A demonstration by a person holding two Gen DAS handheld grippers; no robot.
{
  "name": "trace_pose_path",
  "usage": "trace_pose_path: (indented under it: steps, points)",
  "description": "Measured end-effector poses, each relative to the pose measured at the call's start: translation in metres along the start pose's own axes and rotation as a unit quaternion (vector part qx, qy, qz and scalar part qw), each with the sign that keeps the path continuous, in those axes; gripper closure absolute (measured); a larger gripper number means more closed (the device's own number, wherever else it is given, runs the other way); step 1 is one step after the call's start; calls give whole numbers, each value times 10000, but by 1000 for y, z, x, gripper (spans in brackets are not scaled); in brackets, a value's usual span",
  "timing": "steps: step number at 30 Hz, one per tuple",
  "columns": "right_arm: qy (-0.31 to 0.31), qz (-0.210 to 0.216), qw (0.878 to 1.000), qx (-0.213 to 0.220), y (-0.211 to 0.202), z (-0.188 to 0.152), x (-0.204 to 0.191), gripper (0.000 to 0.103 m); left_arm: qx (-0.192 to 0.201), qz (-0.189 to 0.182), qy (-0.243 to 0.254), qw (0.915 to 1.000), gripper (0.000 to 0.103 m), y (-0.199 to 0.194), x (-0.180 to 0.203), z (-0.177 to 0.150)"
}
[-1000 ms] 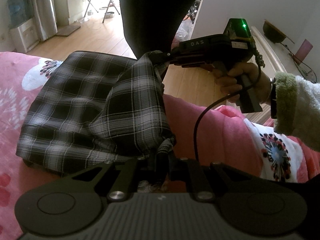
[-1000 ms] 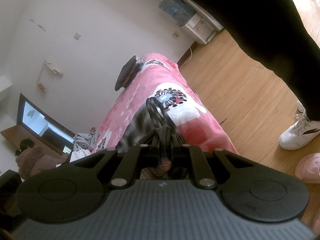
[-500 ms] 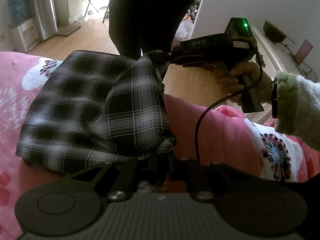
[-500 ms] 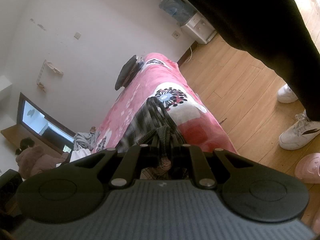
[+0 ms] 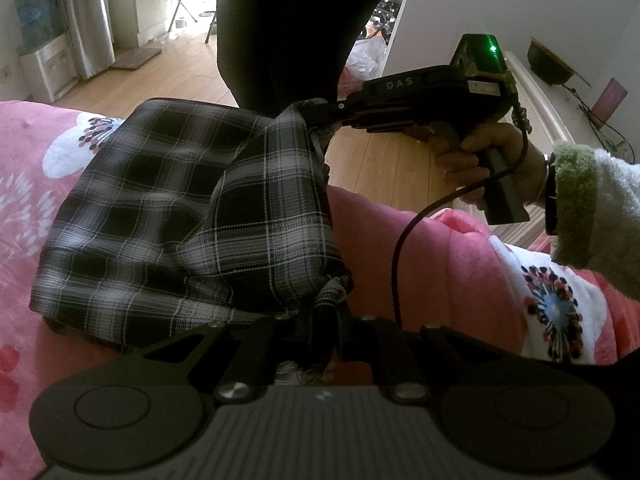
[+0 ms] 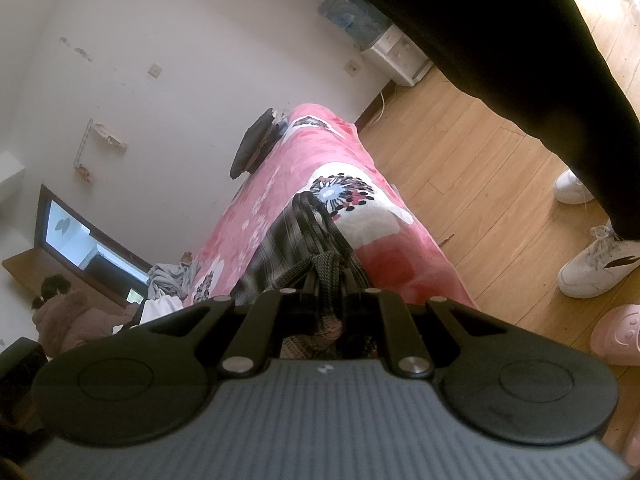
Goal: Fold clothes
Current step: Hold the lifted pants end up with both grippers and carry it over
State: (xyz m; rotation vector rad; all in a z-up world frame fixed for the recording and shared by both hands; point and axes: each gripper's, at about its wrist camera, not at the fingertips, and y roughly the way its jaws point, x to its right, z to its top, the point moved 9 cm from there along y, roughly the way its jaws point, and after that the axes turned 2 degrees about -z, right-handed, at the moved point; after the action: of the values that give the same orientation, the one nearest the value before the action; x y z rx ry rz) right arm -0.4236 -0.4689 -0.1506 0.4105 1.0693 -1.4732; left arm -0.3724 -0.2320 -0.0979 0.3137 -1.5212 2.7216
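Pink floral bed point(image 5: 440, 264) is spread with the plaid garment point(image 5: 168, 216). One corner is pinched by the closed left hand-held gripper point(image 5: 320, 320), another by the closed right hand-held gripper point(image 5: 320, 114); the raised edge between them faces the flat half.

Black-and-white plaid garment point(image 5: 168, 216) on a pink blanket point(image 5: 432, 264) (flower-printed).

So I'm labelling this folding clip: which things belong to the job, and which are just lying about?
In the job:
plaid garment
left gripper, shut on it
right gripper, shut on it
pink blanket

Lying about:
white sneakers
pink slipper
grey clothes pile
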Motion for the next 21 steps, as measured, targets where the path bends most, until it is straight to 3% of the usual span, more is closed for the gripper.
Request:
trace_pose_path:
  steps: [21]
  points:
    - [-2,-6,10000,-3,-2,-3,1,94,-29,25,5,10000,92,2,-3,1]
